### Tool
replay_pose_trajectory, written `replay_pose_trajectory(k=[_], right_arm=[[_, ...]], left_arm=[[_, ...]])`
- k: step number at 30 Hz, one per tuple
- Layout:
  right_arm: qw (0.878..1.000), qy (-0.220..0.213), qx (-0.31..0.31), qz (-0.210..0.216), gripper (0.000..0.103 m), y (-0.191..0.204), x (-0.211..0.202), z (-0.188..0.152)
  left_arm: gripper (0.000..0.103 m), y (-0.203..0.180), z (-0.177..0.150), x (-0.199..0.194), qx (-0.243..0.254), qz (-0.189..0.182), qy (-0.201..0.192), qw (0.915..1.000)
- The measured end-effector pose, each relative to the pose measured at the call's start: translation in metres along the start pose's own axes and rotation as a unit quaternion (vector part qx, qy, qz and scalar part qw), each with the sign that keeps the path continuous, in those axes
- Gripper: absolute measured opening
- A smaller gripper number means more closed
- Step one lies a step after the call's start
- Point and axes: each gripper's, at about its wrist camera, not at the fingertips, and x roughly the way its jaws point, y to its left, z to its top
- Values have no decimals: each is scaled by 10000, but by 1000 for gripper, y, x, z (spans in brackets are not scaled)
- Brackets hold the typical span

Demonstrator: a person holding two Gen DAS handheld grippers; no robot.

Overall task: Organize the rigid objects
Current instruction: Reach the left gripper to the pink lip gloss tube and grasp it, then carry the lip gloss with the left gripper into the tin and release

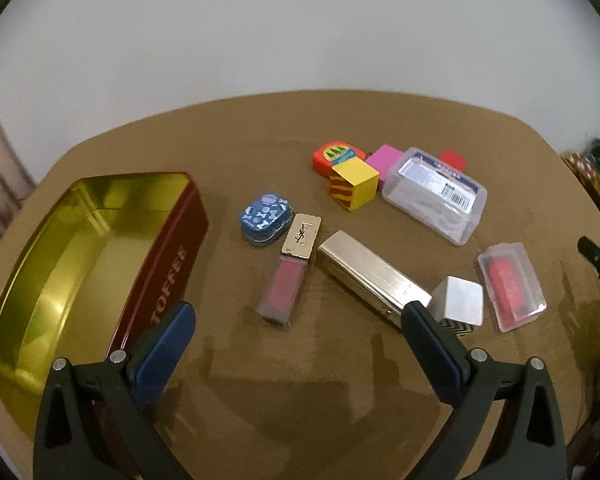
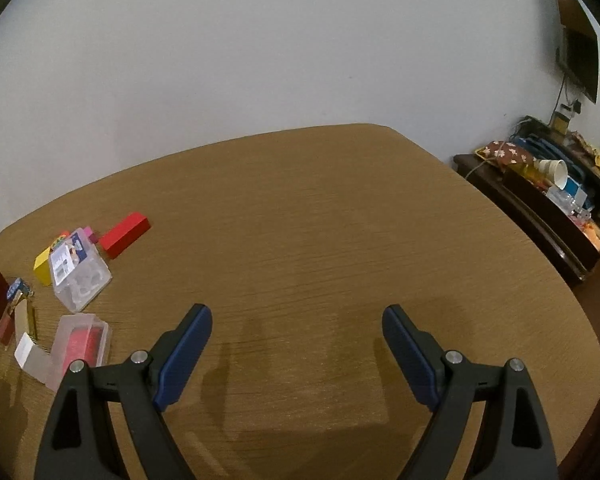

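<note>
An open red toffee tin (image 1: 80,248) with a gold inside stands at the left of the table. Scattered to its right lie a blue patterned case (image 1: 265,218), a pink lip gloss (image 1: 290,268), a gold bar case (image 1: 370,276), a silver cube (image 1: 458,300), a small clear box with a red item (image 1: 512,286), a large clear box (image 1: 436,194), a yellow block (image 1: 356,182), an orange round toy (image 1: 336,156), a pink block (image 1: 386,158) and a red block (image 2: 124,234). My left gripper (image 1: 300,322) is open and empty, above the table near the lip gloss. My right gripper (image 2: 298,326) is open and empty over bare table.
The wooden table (image 2: 320,220) stands against a white wall. A dark side shelf (image 2: 540,200) with clutter and a paper cup stands off the table's right edge. The large clear box (image 2: 78,276) and small clear box (image 2: 82,344) lie left of my right gripper.
</note>
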Motion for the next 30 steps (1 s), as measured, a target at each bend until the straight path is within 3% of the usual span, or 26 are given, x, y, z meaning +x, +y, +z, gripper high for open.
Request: replay_pose_trajectory(k=[2, 4, 5, 14, 21, 23, 26, 27, 30], right_arm=[[10000, 2, 47, 41, 90, -4, 0, 3], [9999, 11, 77, 80, 90, -3, 0, 3], [9999, 17, 85, 84, 90, -2, 0, 3], [9998, 89, 98, 176, 90, 0, 2, 8], [9993, 149, 221, 267, 90, -1, 5, 10], [9993, 167, 231, 258, 90, 2, 7, 10], [9991, 200, 225, 287, 90, 0, 6, 10], [9991, 204, 244, 292, 90, 0, 7, 10], [9987, 236, 307, 337, 90, -4, 7, 11]], left_arm=[[94, 7, 7, 11, 78, -38, 128, 9999], [77, 12, 10, 22, 142, -78, 304, 9994], [75, 14, 12, 29, 210, -111, 409, 9989], [78, 8, 26, 48, 770, -28, 585, 9953], [64, 0, 38, 56, 1025, -226, 766, 9915], [56, 5, 42, 59, 947, -359, 806, 9916], [34, 18, 47, 64, 841, -641, 858, 9907], [24, 8, 50, 62, 864, -626, 849, 9907], [18, 9, 52, 60, 922, -689, 852, 9897]])
